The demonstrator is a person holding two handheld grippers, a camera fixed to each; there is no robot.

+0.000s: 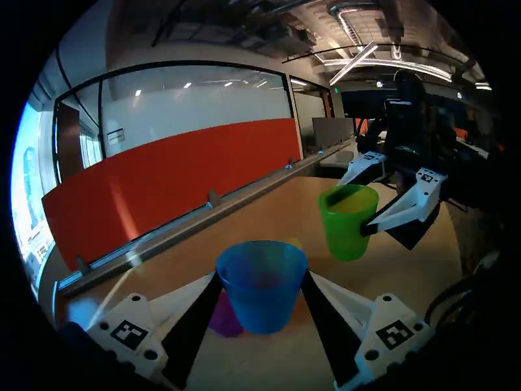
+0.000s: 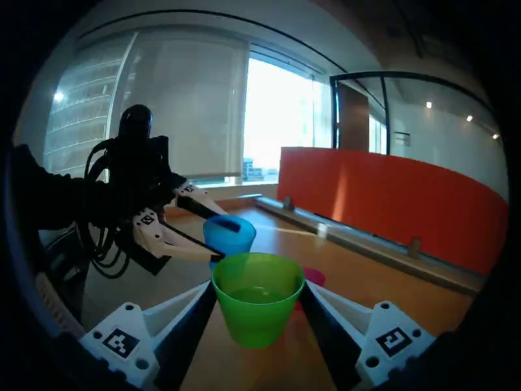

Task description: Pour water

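Note:
My left gripper [image 1: 262, 293] is shut on a blue cup [image 1: 262, 284], held upright above the wooden table [image 1: 273, 202]. The right gripper [image 2: 258, 306] is shut on a green cup [image 2: 258, 306] with water in it, also upright. From the left gripper view the green cup [image 1: 347, 220] hangs farther off to the right, in the other gripper [image 1: 365, 212]. From the right gripper view the blue cup [image 2: 228, 238] sits just behind and left, in the far gripper [image 2: 218, 238]. A purple cup [image 1: 225, 319] stands on the table below the blue one; it shows as a pink rim [image 2: 314, 276] behind the green cup.
A red partition [image 1: 176, 176] with a metal rail [image 1: 215, 208] runs along the table's far edge. A person's dark sleeve [image 2: 52, 195] and cables [image 2: 107, 247] lie behind the far gripper. Bright windows [image 2: 273, 124] lie beyond.

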